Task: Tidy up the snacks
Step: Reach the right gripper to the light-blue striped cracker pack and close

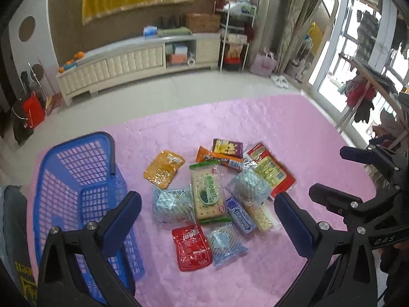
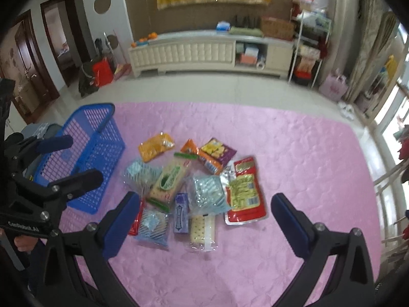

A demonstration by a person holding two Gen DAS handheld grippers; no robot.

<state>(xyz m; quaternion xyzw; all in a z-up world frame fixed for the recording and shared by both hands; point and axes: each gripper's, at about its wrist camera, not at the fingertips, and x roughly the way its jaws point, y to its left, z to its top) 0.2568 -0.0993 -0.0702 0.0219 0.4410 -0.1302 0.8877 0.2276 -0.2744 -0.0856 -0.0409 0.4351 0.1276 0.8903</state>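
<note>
Several snack packets lie in a heap on the pink mat (image 1: 294, 128) (image 2: 306, 153): a yellow packet (image 1: 163, 167) (image 2: 156, 147), a green cracker pack (image 1: 207, 189) (image 2: 170, 179), a large red packet (image 1: 268, 168) (image 2: 244, 194), a small red packet (image 1: 191, 248), a blue box (image 1: 240, 215) (image 2: 181, 213) and clear bags of pale blue sweets (image 1: 171, 204) (image 2: 208, 194). The blue mesh basket (image 1: 76, 142) (image 2: 94, 107) stands empty to the left of the heap. My left gripper (image 1: 207, 197) (image 2: 76, 158) hovers open above the heap's near side. Beside it, my right gripper (image 2: 204, 198) (image 1: 334, 172) is open and holds nothing.
Beyond the mat is tiled floor, then a long cream cabinet (image 1: 133, 61) (image 2: 204, 51) and a wire shelf rack (image 1: 235, 38) (image 2: 309, 43). A wooden frame with hanging clothes (image 1: 363, 97) stands at the right. A person's trouser leg (image 1: 12, 217) is at the basket's left.
</note>
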